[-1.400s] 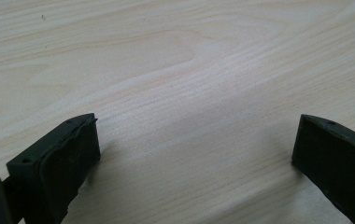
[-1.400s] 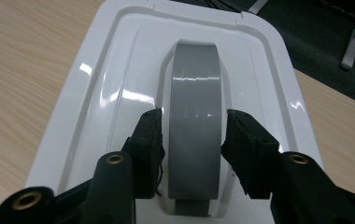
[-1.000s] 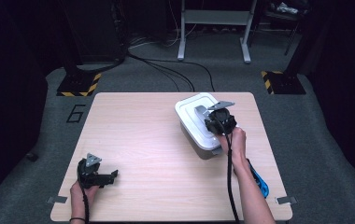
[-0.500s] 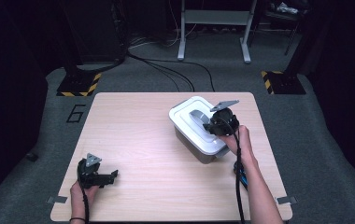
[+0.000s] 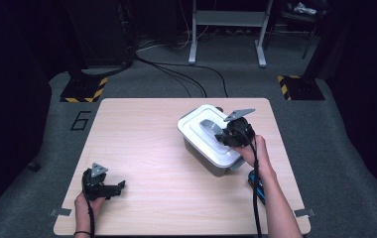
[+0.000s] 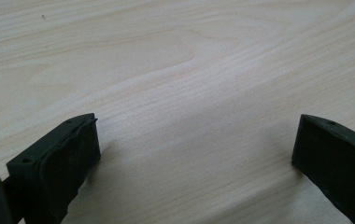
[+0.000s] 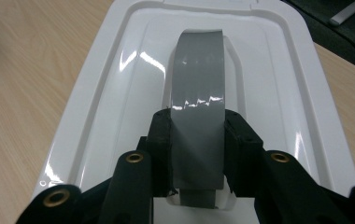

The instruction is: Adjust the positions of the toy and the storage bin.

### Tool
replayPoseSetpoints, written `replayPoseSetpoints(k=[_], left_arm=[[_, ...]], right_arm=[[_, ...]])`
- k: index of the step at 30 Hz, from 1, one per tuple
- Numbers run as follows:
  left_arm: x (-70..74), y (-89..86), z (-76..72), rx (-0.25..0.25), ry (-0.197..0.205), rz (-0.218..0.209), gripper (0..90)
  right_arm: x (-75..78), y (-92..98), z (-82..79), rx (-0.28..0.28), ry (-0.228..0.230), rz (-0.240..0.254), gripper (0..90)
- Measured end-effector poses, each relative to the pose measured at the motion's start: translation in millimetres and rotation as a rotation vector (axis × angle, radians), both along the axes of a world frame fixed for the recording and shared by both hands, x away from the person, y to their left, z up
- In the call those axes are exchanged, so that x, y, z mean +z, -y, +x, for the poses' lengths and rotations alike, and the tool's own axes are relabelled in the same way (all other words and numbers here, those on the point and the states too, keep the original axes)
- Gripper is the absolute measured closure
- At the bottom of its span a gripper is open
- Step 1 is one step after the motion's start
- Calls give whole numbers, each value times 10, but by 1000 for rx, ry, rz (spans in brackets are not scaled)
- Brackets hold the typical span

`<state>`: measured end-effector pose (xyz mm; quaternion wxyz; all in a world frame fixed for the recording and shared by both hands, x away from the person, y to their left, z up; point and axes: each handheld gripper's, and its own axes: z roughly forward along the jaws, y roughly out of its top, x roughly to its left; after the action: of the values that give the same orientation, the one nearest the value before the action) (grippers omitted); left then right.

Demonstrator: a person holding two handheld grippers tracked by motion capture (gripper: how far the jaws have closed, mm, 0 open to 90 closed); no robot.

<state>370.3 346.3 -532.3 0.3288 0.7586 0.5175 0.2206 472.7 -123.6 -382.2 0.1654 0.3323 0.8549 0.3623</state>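
A grey box with a white lid (image 5: 199, 130) stands on the right half of the wooden table (image 5: 137, 134). An arched grey handle (image 5: 208, 125) runs across the lid. My right gripper (image 5: 222, 133) comes down on it from the near right and is shut on the handle. In the right gripper view, the black jaws clamp both sides of the grey handle (image 7: 198, 79) over the glossy lid (image 7: 278, 93), the right gripper (image 7: 197, 126) gripping its near end. My left gripper (image 5: 118, 187) rests at the front left, open, with bare wood between its jaws in the left gripper view (image 6: 196, 140).
A small blue object (image 5: 257, 184) lies on the table under the right forearm. Beyond the table's far edge are floor cables (image 5: 186, 74), a metal stand (image 5: 226, 29) and hazard-striped feet (image 5: 82, 91). A "6" (image 5: 81, 120) marks the floor at the left.
The box, held by my right gripper, has shifted a little to the left and toward the near side. The left gripper has stayed where it was.
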Motion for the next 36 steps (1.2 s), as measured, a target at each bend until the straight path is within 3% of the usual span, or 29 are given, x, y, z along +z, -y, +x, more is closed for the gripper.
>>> replayPoseSetpoints(k=[5, 10, 16, 25, 31, 36], left_arm=[[0, -1, 0, 2, 0, 0, 10], [-4, -1, 3, 7, 7, 0, 9], [-2, -2, 3, 5, 4, 0, 10], [-5, 0, 2, 9, 7, -1, 10], [0, -3, 1, 6, 1, 1, 10], [1, -3, 1, 8, 0, 1, 10]], right_arm=[[-13, 6, -20, 23, -1, 16, 672], [-21, -9, -29, 12, -5, 27, 672], [-37, -46, -8, 28, 21, 24, 672], [-32, -139, 67, 59, -5, 38, 674], [-22, -190, 51, 31, -35, 49, 673], [-27, -223, 26, 19, -17, 40, 673]])
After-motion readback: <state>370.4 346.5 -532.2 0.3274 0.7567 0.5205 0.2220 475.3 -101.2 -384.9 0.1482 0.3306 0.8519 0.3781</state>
